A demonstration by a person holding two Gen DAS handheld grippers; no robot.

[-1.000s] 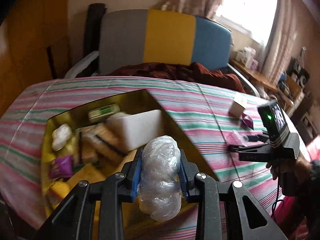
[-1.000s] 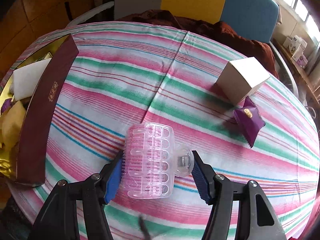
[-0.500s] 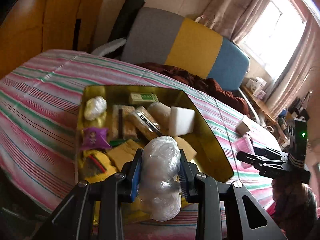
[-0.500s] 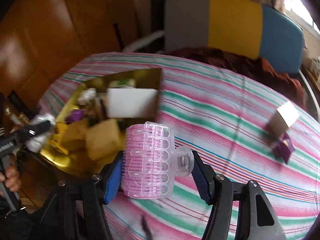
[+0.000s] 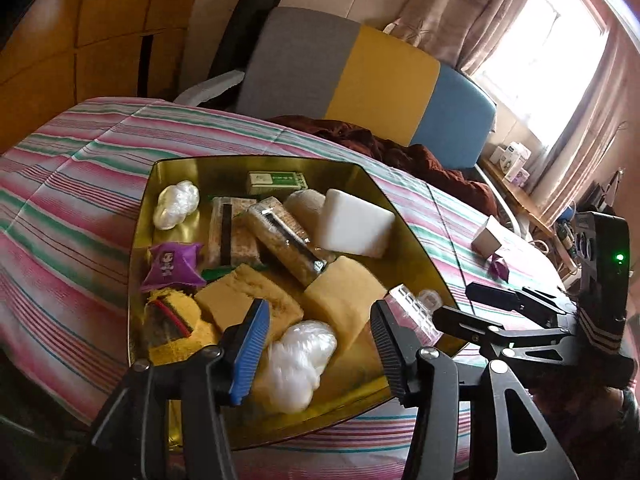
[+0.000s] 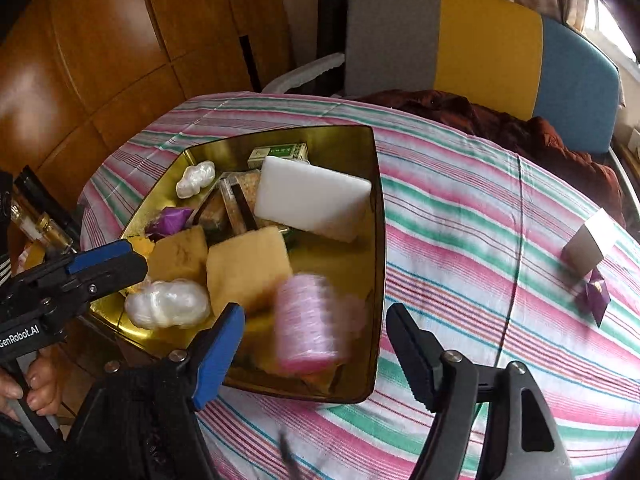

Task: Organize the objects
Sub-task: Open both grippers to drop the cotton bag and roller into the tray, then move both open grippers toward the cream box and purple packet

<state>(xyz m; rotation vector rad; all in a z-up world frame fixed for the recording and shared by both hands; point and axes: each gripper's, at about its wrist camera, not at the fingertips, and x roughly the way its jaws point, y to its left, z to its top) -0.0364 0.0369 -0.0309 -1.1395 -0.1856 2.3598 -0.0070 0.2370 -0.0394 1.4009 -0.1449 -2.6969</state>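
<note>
A gold tray (image 5: 416,240) (image 6: 378,208) sits on the striped table, holding sponges, snack packs and a white block (image 5: 352,224). My left gripper (image 5: 320,344) is open above the tray's near edge; a clear plastic bundle (image 5: 298,364) (image 6: 166,304) lies loose in the tray below it. My right gripper (image 6: 316,344) is open over the tray's near right corner. The pink hair clip (image 6: 308,324) is blurred, free between the fingers, dropping into the tray; it shows at the tray's right rim in the left wrist view (image 5: 412,312).
A small white box (image 6: 588,244) and a purple sachet (image 6: 598,292) lie on the striped cloth (image 6: 480,240) at the right. A grey, yellow and blue chair (image 5: 360,80) stands behind the table. Wood panelling is at the left.
Both grippers opened. The left let the plastic bundle fall into the tray. The right let go of the pink hair clip, which is falling into the tray.
</note>
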